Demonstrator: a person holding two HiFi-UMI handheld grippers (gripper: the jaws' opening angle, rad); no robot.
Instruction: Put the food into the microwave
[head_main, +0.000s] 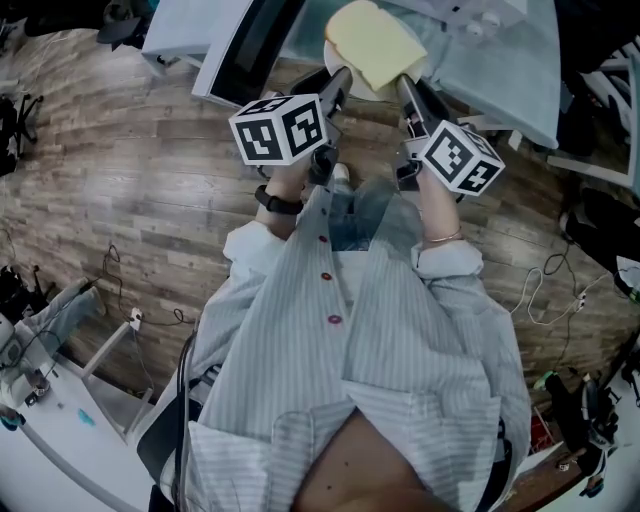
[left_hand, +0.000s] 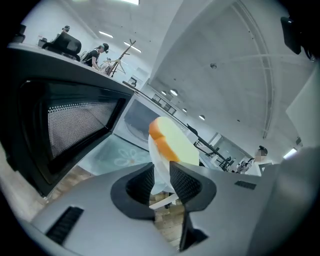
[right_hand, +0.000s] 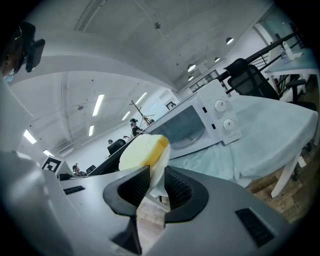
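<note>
Claws grip one plate (head_main: 331, 52) by opposite rims, left claw (head_main: 340, 75) at 9 o'clock, right claw (head_main: 405, 85) at 3, food (head_main: 375, 42) between them. Microwave (right_hand: 192, 125), door (left_hand: 75, 125) open, waits at 12 o'clock on the tabletop (right_hand: 270, 130), both hands equally near.
</note>
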